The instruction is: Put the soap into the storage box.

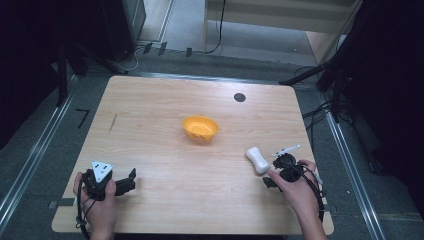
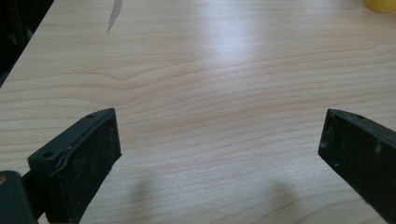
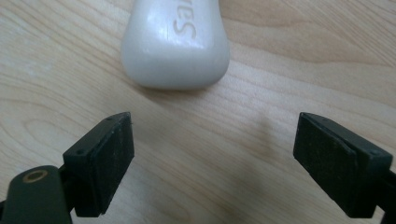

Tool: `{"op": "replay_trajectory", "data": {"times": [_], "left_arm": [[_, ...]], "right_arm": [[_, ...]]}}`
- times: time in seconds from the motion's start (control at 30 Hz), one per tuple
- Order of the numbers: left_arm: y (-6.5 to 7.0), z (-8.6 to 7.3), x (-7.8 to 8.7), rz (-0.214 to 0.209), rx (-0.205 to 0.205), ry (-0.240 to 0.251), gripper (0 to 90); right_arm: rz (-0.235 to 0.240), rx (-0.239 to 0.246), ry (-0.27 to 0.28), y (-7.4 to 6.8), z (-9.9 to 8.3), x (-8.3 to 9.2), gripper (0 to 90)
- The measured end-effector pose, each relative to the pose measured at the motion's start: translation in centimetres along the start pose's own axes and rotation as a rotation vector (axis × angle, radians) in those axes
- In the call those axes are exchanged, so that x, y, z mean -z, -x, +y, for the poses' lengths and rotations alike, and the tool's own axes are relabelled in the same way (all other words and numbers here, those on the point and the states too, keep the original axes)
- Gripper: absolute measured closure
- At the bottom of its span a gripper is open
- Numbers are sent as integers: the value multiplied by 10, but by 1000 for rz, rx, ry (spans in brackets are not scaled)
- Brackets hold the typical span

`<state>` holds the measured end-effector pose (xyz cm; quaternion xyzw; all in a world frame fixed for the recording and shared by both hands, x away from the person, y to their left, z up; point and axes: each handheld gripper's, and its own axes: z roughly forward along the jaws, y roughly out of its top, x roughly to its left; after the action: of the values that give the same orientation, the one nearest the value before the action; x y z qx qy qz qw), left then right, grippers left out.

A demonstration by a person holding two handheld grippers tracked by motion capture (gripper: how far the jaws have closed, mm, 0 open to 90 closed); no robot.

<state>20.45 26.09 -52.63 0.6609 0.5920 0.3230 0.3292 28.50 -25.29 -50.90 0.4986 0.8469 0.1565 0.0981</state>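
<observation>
1. R gripper (image 3: 212, 158): jaws wide apart, nothing between them, aimed at the white soap bar (image 3: 176, 42) just ahead; not touching it. High view puts the gripper (image 1: 286, 167) near the table's right edge, toward the near corner.
2. Soap (image 1: 258, 160) lies flat, just beside that gripper.
3. L gripper (image 2: 219, 154) also spread wide, empty, over bare wood near the near-left corner (image 1: 120, 184).
4. Orange bowl (image 1: 200, 128) sits mid-table (image 1: 150, 105), well apart from both.
5. Step, prob.: approach before grasp. Next: ease fwd so jaws straddle the soap, then close; smooth bar may slip.
</observation>
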Motion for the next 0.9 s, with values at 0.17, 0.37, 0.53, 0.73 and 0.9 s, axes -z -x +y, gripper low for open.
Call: {"op": "replay_trajectory", "data": {"times": [0.17,0.37,0.53,0.73,0.9], "left_arm": [[0,0,0,-2,2,-1,0],[-1,1,-1,-1,9,1,0],[-2,1,-1,-2,16,0,0],[-3,1,-1,-8,20,1,0],[-3,1,-1,-8,28,3,0]], "right_arm": [[-1,-9,-9,0,9,0,141],[4,5,-11,-3,20,1,173],[18,21,-26,-9,29,0,185],[2,19,-20,-12,39,0,244],[17,22,-22,-14,48,-2,280]]}}
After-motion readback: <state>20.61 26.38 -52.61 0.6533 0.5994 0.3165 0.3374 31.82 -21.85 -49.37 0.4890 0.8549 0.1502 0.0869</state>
